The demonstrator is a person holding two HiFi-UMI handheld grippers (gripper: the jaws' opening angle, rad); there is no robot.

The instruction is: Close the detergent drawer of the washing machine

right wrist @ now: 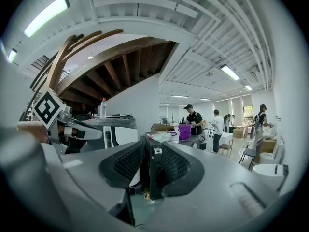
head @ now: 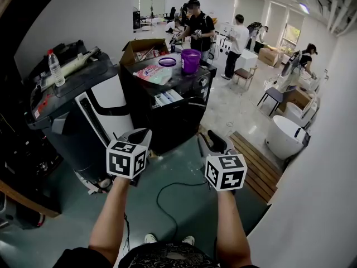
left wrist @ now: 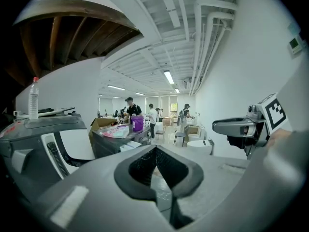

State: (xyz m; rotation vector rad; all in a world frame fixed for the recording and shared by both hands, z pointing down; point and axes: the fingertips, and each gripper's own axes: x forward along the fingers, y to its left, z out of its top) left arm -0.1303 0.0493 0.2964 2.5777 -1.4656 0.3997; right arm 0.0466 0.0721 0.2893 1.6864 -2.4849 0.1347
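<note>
Detergent drawer [head: 167, 98], beyond left tongs [head: 139, 135] and right tongs [head: 211, 142], touching neither

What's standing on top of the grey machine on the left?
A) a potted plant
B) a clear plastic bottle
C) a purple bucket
B: a clear bottle with a red cap stands upright on the grey machine; the purple bucket sits farther back, on something else.

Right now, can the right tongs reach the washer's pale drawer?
Probably yes: only bare floor lies between the right tongs and the drawer, ahead and to their left; a step closer may be needed.
</note>
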